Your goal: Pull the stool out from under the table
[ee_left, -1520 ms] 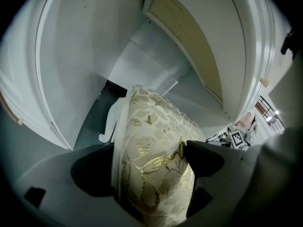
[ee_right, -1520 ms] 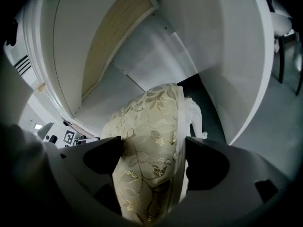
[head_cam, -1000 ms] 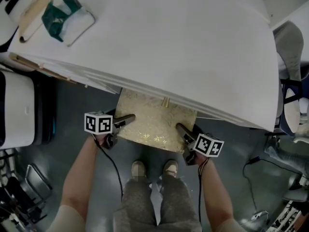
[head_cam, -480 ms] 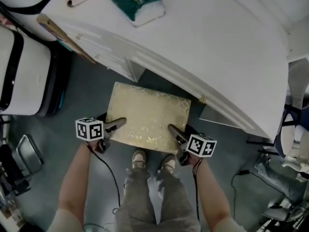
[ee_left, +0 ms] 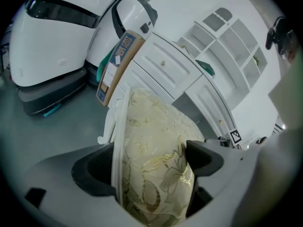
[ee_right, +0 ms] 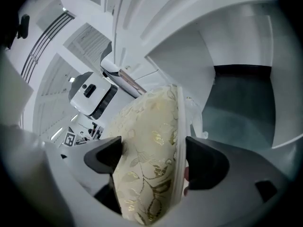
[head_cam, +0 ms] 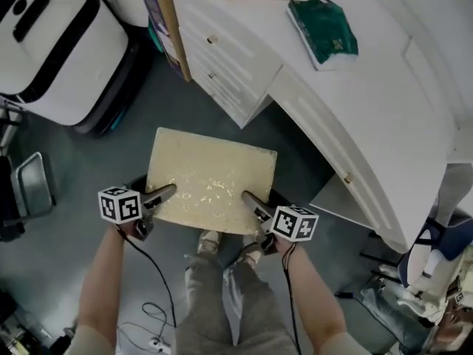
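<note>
The stool [head_cam: 211,177] has a cream seat cushion with gold floral pattern and stands on the grey floor, fully out from under the white table [head_cam: 384,102]. My left gripper [head_cam: 164,194] is shut on the seat's left edge, and the cushion [ee_left: 151,160] fills the gap between its jaws. On the seat's right edge my right gripper [head_cam: 251,202] is shut too, its jaws pressed on cushion [ee_right: 147,164] and white frame.
White drawers [head_cam: 229,72] and a leaning flat box [head_cam: 168,24] stand beyond the stool. A white and black machine [head_cam: 63,46] is at the far left. A green packet [head_cam: 325,39] lies on the table. The person's feet [head_cam: 211,242] are just behind the stool.
The stool has come fully out from under the table and sits farther from it. Both grippers moved back with it, still clamped on its edges. The view turned.
</note>
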Demonstrator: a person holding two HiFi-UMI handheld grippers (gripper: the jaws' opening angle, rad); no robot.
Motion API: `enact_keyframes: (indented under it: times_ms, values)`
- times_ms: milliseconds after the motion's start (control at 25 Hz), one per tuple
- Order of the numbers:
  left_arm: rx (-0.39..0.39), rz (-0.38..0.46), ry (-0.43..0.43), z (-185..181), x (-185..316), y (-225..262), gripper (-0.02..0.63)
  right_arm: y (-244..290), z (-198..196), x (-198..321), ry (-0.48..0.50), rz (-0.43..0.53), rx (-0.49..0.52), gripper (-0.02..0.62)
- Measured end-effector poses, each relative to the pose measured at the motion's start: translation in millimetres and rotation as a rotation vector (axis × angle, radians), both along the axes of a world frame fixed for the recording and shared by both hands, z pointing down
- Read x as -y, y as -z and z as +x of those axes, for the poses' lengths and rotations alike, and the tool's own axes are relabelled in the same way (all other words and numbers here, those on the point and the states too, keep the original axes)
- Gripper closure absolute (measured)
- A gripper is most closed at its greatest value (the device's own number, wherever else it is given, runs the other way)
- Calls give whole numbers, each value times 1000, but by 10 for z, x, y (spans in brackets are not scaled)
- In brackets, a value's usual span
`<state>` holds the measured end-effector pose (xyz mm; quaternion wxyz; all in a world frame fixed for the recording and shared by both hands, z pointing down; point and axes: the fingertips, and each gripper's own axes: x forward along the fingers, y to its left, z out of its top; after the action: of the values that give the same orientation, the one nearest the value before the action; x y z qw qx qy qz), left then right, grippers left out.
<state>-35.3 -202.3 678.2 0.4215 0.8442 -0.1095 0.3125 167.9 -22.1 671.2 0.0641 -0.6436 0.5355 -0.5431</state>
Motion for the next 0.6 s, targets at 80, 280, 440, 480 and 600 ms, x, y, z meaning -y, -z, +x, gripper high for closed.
enact_keyframes:
  times_ms: [80,280,440,480,600]
  values:
    - [7,6,65,-290,86,34,121,34,-163,203,58,4,-5,164]
    - [7,6,223,-1047,218,49,121,87,-685,692,198,10,-11,164]
    - [-2,-4,369,-1696,185,25,121,39,-1153,1025,345,1,-20,164]
    - [-4,-8,407,-1845,159,14,121,25,-1272,1102,382,1,-21,164]
    - [-8,-18,506,-2252,92,-50,121,-12,-1625,1313,479,8,-23,164]
